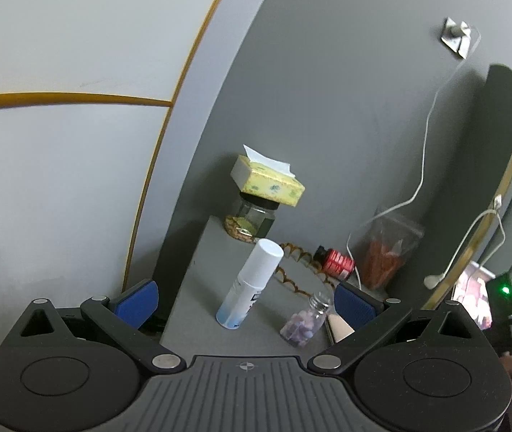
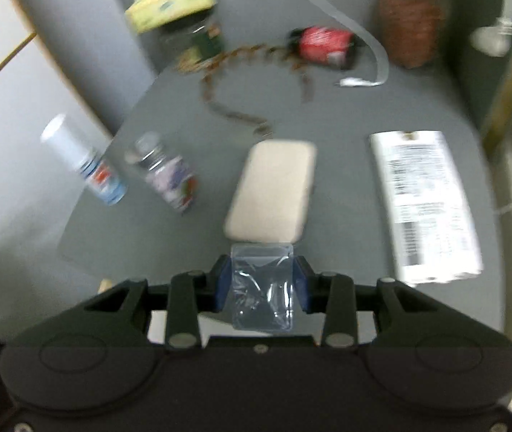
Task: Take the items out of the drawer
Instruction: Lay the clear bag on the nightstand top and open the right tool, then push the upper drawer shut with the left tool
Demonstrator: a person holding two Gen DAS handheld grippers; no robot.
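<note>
Small clear plastic bag pinched between the blue pads of the right gripper, held above the grey tabletop, just in front of a beige case. White barcode packet right of the case; small glass bottle and white spray bottle to its left. Left gripper spread wide, holding nothing.

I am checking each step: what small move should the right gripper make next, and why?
Probably lower the clear plastic bag onto bare grey top and release: the right gripper is shut on it above the beige case.
</note>
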